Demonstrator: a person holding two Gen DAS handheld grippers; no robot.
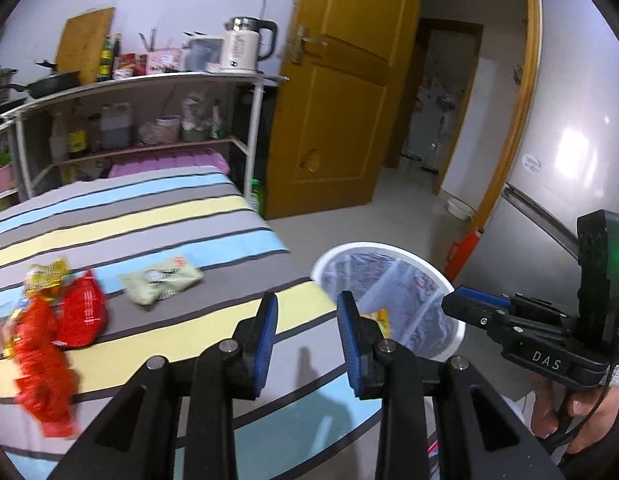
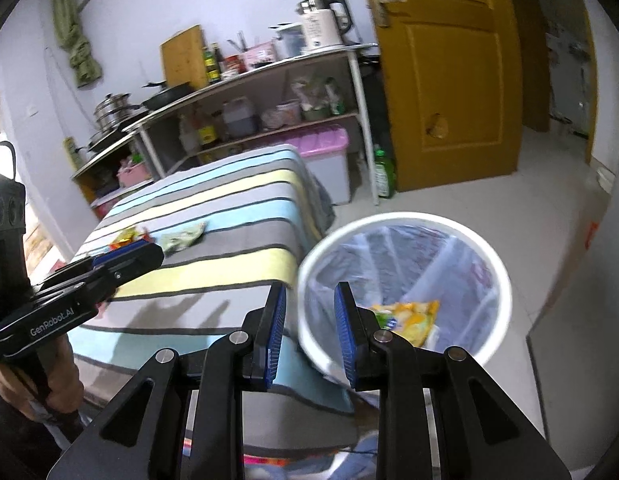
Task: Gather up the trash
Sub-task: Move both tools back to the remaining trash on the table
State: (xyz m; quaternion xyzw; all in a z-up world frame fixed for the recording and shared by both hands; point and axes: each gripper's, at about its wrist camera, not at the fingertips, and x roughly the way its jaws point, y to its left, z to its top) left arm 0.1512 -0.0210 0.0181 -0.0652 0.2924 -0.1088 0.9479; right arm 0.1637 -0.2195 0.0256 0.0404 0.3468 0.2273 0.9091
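Clearly the wrappers lie toward the left of the striped bed [image 1: 157, 216] because that is the trash not yet gathered: a long red wrapper [image 1: 41, 364] at the far left, a rounder red packet [image 1: 83, 312] touching it, and a pale green packet [image 1: 161, 280] a little further right, apart from both. All three sit flat on the cover, within easy reach of the left side.

Next comes the left gripper [image 1: 307, 340], held low over the bed's near corner with its blue pads parted by a moderate gap and nothing between them, so it looks ready for the next pick.

Further right stands the white bin [image 2: 505, 276] on the floor, just beside the bed's corner, probably set there so drops are short. It is lined with a thin plastic bag, and one yellow wrapper [image 2: 409, 312] lies at the bottom.

Over its near rim hangs the right gripper [image 2: 309, 332], pads likewise apart and empty.
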